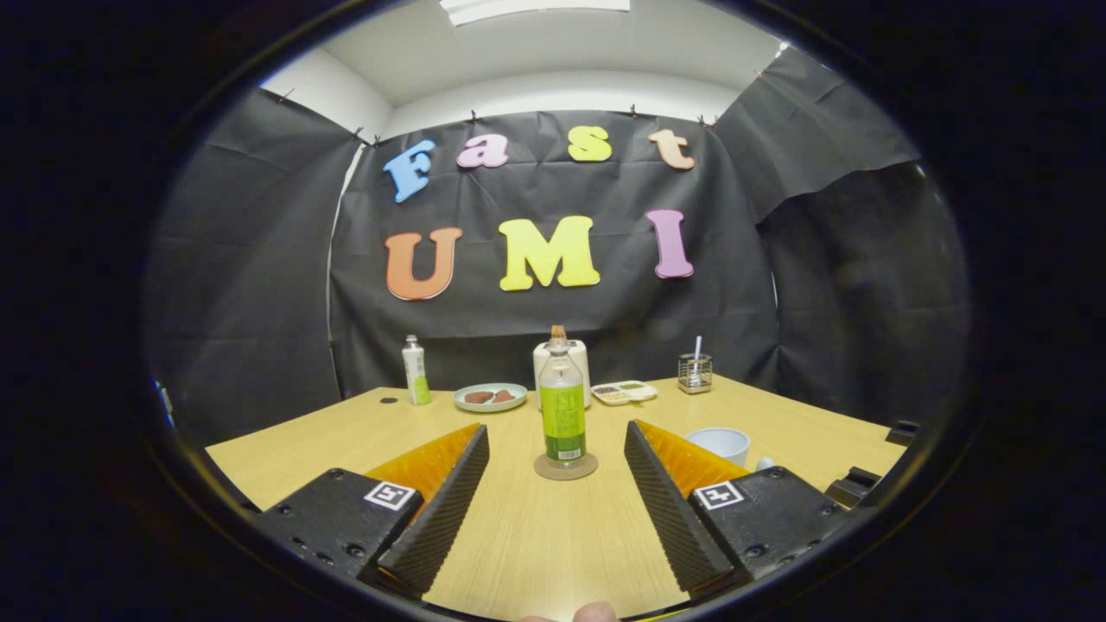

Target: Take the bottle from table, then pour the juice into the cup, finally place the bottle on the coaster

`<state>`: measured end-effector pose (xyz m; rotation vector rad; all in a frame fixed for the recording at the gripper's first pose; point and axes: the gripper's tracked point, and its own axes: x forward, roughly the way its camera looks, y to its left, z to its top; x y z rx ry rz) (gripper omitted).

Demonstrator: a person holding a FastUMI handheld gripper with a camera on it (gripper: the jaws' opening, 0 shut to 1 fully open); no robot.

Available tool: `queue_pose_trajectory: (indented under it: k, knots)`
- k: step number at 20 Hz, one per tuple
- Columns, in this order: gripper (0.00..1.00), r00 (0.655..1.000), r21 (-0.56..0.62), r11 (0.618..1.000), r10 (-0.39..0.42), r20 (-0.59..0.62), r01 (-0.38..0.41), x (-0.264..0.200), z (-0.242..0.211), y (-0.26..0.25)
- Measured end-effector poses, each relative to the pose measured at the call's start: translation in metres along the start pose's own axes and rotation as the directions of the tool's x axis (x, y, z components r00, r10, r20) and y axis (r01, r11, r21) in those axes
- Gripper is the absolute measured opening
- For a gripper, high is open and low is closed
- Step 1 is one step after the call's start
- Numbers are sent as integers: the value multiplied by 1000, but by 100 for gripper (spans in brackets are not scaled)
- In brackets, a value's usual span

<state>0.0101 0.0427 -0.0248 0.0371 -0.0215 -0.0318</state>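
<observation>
The bottle (562, 406) stands upright on the coaster (566, 468). The tool (557, 449) gapes wide, touching nothing. The cup (720, 444) sits beyond its right finger.

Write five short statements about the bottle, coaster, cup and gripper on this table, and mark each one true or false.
1. The bottle stands upright on the coaster. True.
2. The gripper is shut on the bottle. False: its fingers are spread open, the bottle just ahead of them, untouched.
3. The cup sits beyond the right finger. True.
4. The bottle lies on its side. False: it is upright.
5. A plate sits farther back on the table. True.
</observation>
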Motion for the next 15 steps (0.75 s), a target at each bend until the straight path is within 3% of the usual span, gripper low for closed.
queue_pose_trajectory:
  k: [15]
  knots:
    - [100,1000,-12,1000,6,4,-6,3,0,6]
